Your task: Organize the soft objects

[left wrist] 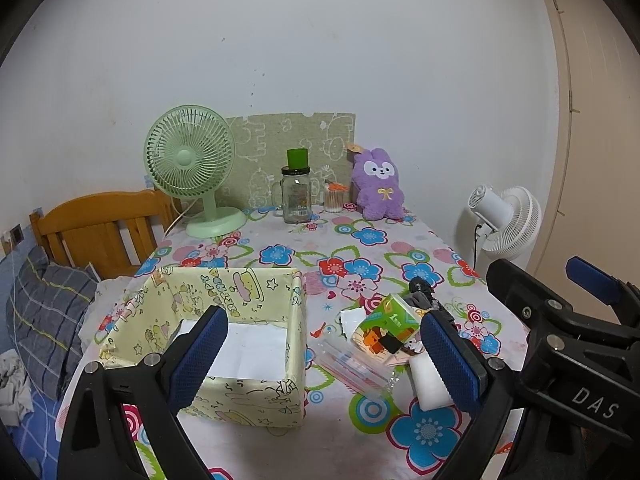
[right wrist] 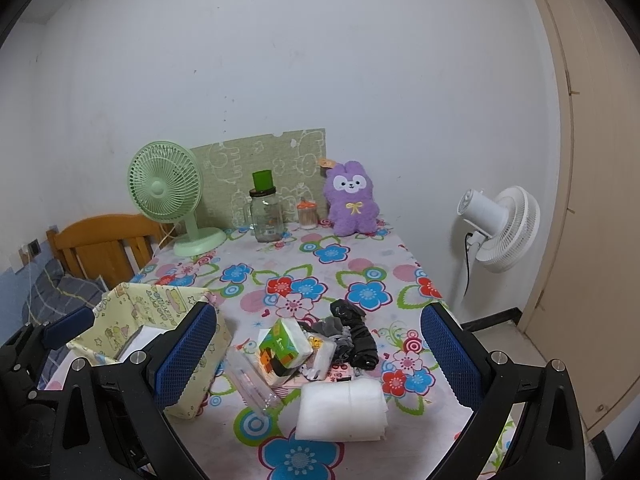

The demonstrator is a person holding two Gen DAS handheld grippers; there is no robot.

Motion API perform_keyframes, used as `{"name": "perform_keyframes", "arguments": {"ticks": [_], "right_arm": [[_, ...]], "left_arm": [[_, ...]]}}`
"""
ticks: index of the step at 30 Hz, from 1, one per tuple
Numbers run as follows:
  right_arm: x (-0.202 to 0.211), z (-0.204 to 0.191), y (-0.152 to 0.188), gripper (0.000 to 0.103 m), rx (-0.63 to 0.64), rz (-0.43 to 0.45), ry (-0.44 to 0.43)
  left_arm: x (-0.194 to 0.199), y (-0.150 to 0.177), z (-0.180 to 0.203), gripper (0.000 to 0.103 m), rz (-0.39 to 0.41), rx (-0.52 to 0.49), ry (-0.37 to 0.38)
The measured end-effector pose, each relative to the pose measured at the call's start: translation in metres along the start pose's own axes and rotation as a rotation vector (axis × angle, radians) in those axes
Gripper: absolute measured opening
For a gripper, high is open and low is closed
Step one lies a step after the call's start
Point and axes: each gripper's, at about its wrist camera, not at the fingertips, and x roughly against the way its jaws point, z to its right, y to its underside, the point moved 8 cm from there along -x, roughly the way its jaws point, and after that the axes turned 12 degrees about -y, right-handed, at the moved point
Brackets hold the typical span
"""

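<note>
Yellow fabric box [left wrist: 256, 344] sits mouth-up, long axis running away; both grippers' jaws gape empty.

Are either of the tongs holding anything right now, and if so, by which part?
Nothing is held. The left tongs and right tongs are both open above the table, with nothing between their pads.

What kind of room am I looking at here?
Probably a small bedroom: a wooden bed frame with a plaid pillow stands beside a table under a floral cloth, and a purple plush bunny sits against the wall.
</note>
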Motion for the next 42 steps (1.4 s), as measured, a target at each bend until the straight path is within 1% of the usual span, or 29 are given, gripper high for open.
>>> {"name": "perform_keyframes", "arguments": {"ticks": [9, 42], "right_arm": [[0.0006, -0.0017, 0.0003, 0.103, 0.015, 0.0, 0.016], [-0.0042, -0.0086, 0.0014, 0.103, 0.021, -0.013, 0.005]], "left_arm": [[-0.0013, 0.0012, -0.002, 0.098, -0.007, 0.006, -0.002], [-0.0078, 0.0024, -0.0027, 0.093, -0.018, 0.01, -0.018]]}}
